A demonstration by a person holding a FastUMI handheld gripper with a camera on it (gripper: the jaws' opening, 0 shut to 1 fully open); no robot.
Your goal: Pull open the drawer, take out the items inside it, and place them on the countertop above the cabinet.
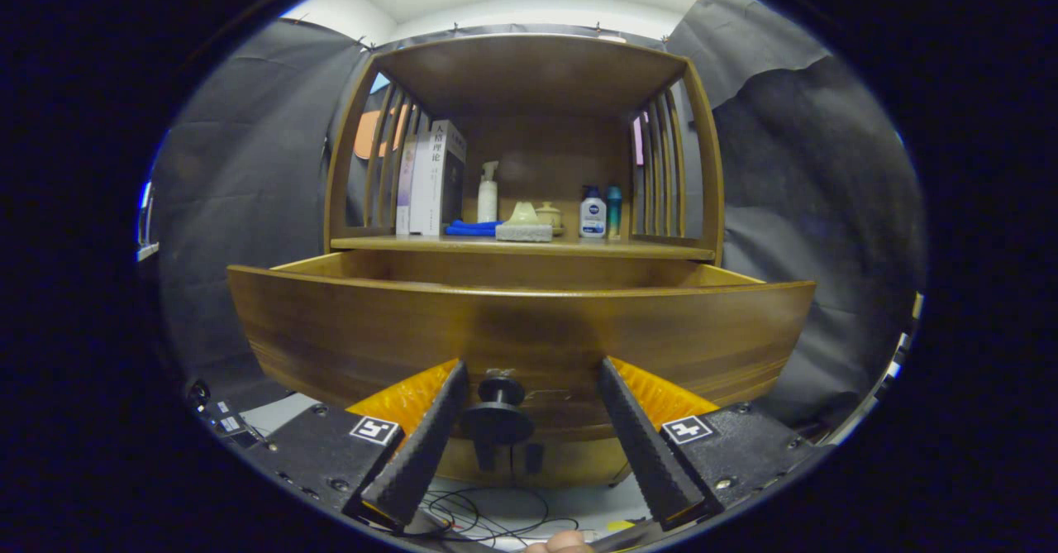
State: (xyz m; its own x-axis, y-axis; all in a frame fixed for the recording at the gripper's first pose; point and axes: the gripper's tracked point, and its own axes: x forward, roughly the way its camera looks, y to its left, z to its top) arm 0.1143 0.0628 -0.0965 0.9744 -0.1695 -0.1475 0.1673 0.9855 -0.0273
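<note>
The brown wooden cabinet (529, 73) stands ahead of me; its wide wooden drawer (521, 330) is pulled out below the countertop (521, 245), front panel curved by the lens. My gripper (533, 383) has its fingers spread, flanking the small dark round knob (497, 419) without touching. The drawer's interior is hidden behind its front panel

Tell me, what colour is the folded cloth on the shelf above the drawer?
Blue. The folded cloth shows best in the gripper view, beside the white spray bottle.
</note>
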